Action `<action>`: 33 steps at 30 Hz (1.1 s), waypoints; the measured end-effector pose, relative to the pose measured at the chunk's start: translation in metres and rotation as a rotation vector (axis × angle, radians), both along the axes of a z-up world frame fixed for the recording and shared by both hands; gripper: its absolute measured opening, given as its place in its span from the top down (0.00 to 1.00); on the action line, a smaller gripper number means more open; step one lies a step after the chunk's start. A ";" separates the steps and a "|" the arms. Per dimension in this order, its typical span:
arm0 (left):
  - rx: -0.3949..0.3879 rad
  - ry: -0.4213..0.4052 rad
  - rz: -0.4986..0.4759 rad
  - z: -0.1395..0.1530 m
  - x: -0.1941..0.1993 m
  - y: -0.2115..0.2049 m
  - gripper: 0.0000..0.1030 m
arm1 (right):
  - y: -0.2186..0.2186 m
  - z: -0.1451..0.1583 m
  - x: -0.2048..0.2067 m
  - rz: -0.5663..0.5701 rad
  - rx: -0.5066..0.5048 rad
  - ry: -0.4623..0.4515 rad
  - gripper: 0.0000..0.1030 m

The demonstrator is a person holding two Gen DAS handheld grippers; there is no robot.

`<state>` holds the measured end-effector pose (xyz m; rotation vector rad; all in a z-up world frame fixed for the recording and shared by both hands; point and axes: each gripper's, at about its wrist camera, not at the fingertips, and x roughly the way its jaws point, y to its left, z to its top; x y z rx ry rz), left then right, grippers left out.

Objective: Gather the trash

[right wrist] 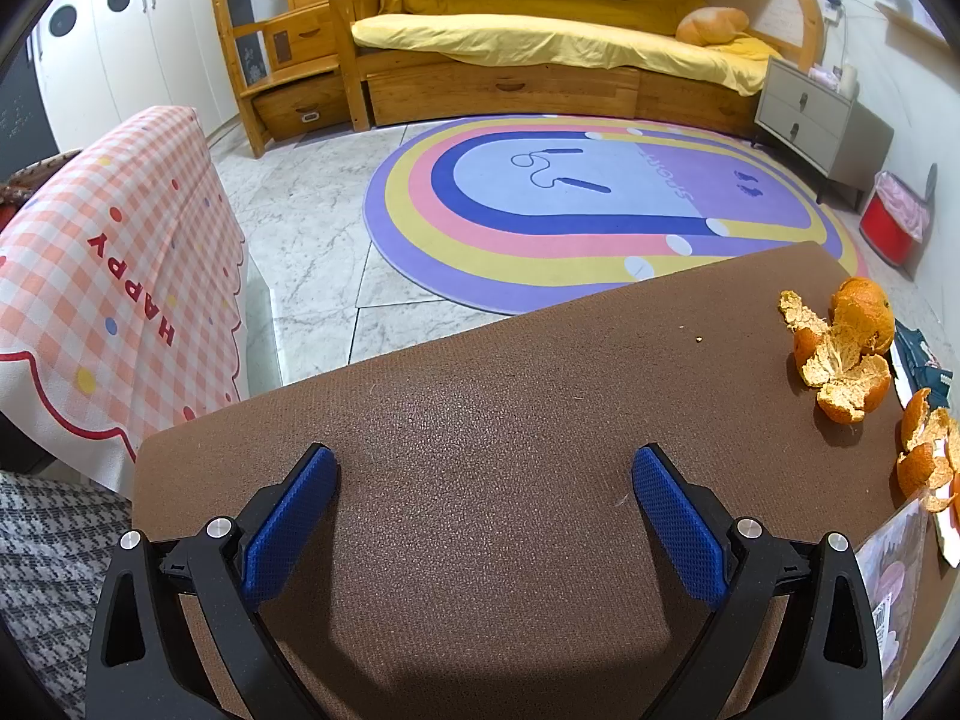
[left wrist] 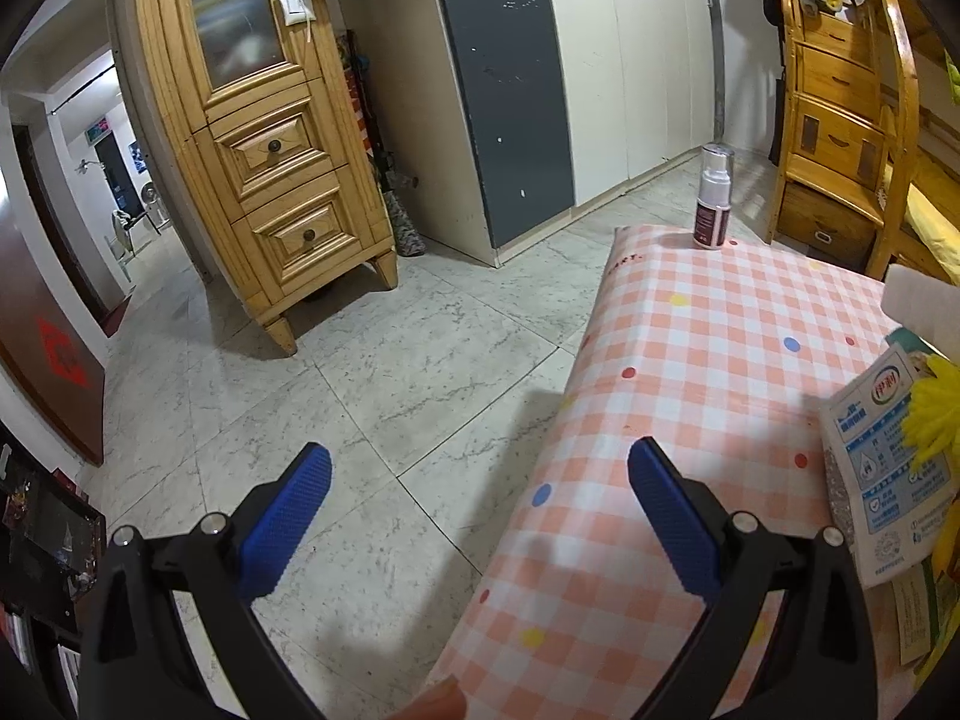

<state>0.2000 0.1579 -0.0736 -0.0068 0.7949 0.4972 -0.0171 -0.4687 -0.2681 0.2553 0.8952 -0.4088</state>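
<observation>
Orange peels [right wrist: 843, 354] lie on the brown tabletop [right wrist: 480, 408] at its right edge, with more peel [right wrist: 927, 459] nearer to me. My right gripper [right wrist: 483, 507] is open and empty over the table, well left of the peels. A red bin with a pink liner [right wrist: 894, 222] stands on the floor at the far right. My left gripper [left wrist: 480, 507] is open and empty over the left edge of a pink checked cloth [left wrist: 690, 420]. A white and blue milk carton [left wrist: 882, 468] lies on that cloth at the right.
A spray bottle [left wrist: 714, 198] stands at the cloth's far end. A yellow object [left wrist: 936, 414] overlaps the carton. A clear wrapper [right wrist: 894, 576] lies at the brown table's right. A round rug [right wrist: 600, 210], a bed [right wrist: 540, 42], a nightstand [right wrist: 810, 120] and wooden cabinets [left wrist: 258, 138] surround the floor.
</observation>
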 end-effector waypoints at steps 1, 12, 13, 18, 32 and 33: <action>0.000 -0.003 -0.008 0.001 0.000 -0.001 0.07 | 0.000 0.000 0.000 0.000 0.000 0.000 0.06; -0.031 -0.156 -0.273 0.034 -0.021 -0.048 0.07 | 0.000 0.000 0.000 0.000 0.000 0.000 0.06; -0.028 -0.170 -0.289 0.036 -0.024 -0.054 0.07 | 0.000 0.000 0.000 0.000 0.000 0.000 0.06; 0.004 -0.179 -0.318 0.037 -0.021 -0.070 0.07 | 0.001 0.000 0.000 0.000 0.000 0.000 0.06; 0.074 -0.201 -0.367 0.035 -0.023 -0.092 0.07 | 0.001 0.000 0.000 0.000 0.001 0.000 0.06; 0.077 -0.203 -0.367 0.035 -0.023 -0.092 0.07 | 0.000 0.000 0.000 0.000 0.001 0.000 0.06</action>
